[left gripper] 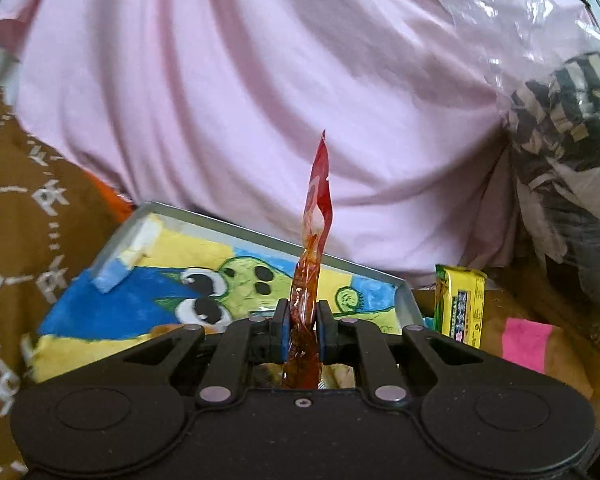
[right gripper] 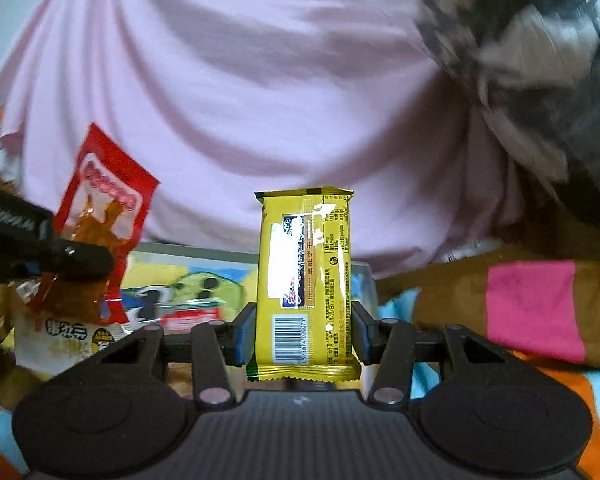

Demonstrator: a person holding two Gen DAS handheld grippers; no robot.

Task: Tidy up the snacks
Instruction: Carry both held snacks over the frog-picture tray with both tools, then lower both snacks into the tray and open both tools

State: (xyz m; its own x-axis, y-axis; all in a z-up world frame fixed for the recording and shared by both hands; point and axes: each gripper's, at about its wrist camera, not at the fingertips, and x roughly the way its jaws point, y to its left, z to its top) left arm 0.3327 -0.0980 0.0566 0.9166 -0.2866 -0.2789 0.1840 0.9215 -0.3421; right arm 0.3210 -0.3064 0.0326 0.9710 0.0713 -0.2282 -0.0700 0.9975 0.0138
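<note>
Two light, crinkly, slippery packets up over tray [left gripper: 404, 300]: left claw [left gripper: 303, 332] pinched shut on floppy red sachet [left gripper: 314, 216], right claw [right gripper: 303, 334] part-open clamping stiffer yellow bar [right gripper: 306, 280] by sides; best gripped mid-body.

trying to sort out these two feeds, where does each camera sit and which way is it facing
Left wrist view: sits on the left hand-held gripper, facing forward at the pink cloth and painted tray; its black fingers clamp a red snack packet edge-on.
Right wrist view: sits on the right hand-held gripper, same direction; its fingers hold a yellow snack packet; the left hand-held gripper shows at left.
Shared: both packets, tray, pink cloth.
</note>
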